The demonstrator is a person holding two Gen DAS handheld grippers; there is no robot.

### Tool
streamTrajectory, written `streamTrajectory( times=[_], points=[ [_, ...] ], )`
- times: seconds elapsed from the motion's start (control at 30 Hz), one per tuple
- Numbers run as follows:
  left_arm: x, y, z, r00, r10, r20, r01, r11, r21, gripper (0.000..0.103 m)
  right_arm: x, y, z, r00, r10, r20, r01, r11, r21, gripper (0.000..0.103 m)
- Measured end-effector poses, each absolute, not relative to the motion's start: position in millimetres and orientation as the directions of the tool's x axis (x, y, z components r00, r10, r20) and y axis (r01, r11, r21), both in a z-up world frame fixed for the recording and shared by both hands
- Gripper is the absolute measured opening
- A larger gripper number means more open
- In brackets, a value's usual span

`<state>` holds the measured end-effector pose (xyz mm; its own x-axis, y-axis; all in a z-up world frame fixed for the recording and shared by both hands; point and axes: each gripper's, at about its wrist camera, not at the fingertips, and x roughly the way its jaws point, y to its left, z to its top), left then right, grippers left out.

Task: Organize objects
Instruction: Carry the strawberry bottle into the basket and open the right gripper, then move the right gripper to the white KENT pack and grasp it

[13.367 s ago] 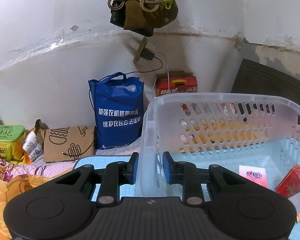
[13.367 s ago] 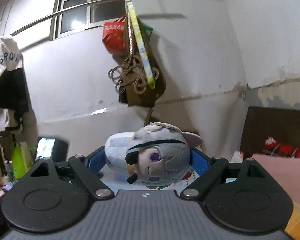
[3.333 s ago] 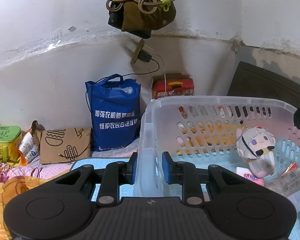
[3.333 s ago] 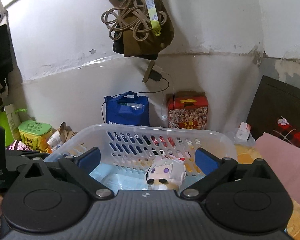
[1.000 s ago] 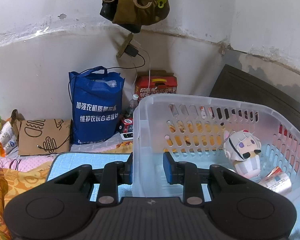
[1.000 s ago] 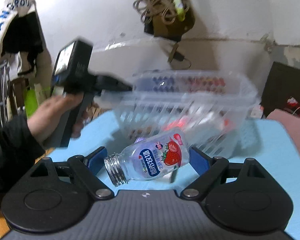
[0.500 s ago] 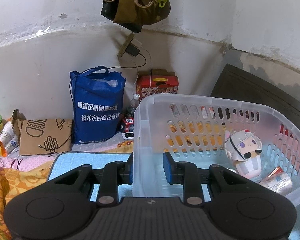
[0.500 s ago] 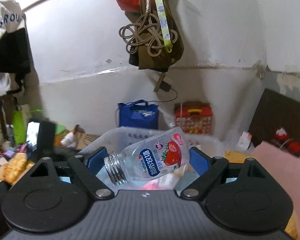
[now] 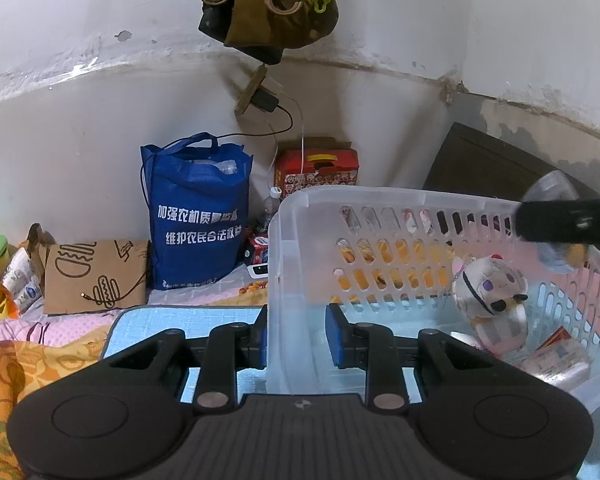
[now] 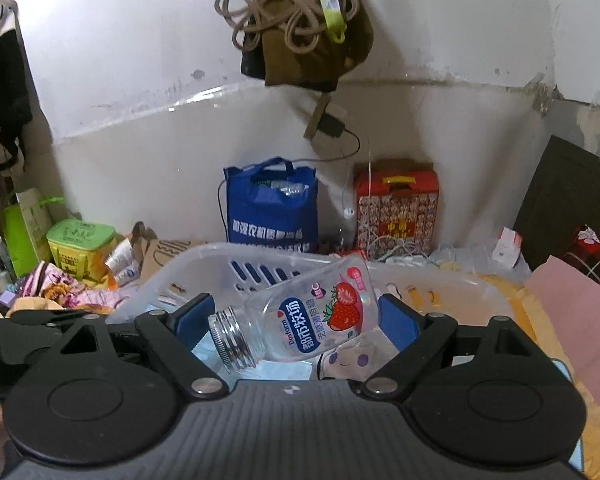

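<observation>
White plaster walls back a translucent laundry basket (image 9: 380, 200) on a light-blue mat (image 9: 172, 316). Left hand-held gripper (image 9: 296, 334) clamps the basket's near wall; right hand-held gripper (image 10: 294, 320) grips a clear strawberry-label bottle (image 10: 300, 320) sideways above it. Inside sits a plush doll (image 9: 488, 288).

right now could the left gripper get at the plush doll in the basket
Probably not as things stand: the left gripper is shut on the basket wall. The plush doll lies uncovered inside, so it would have to let go first.
</observation>
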<state>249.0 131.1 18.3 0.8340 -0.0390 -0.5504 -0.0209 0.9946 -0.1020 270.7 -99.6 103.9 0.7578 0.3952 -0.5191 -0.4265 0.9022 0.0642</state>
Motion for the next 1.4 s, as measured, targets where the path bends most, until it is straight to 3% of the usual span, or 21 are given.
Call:
streamTrajectory(
  times=[0.27, 0.4, 0.77, 1.2, 1.4],
  points=[
    [250, 130, 20, 0.831, -0.034, -0.555, -0.025, 0.995, -0.099, 0.031, 279, -102, 101, 0.750, 0.408, -0.521, -0.431, 0.898, 0.084, 0.092],
    [251, 131, 20, 0.830, -0.034, -0.557, -0.030, 0.994, -0.105, 0.031, 282, -103, 98, 0.755, 0.379, -0.535, -0.415, 0.908, 0.056, 0.102],
    [250, 132, 19, 0.829, -0.030, -0.559, -0.036, 0.994, -0.106, 0.031, 275, -118, 107, 0.772, 0.377, -0.512, -0.404, 0.913, 0.063, 0.103],
    [249, 133, 19, 0.833, -0.033, -0.552, -0.030, 0.994, -0.105, 0.031, 181, -142, 123, 0.844, 0.413, -0.342, -0.442, 0.897, -0.010, 0.103],
    [248, 132, 19, 0.834, -0.031, -0.551, -0.031, 0.994, -0.102, 0.031, 149, -153, 118, 0.835, 0.446, -0.321, -0.464, 0.885, 0.023, 0.103]
  ],
)
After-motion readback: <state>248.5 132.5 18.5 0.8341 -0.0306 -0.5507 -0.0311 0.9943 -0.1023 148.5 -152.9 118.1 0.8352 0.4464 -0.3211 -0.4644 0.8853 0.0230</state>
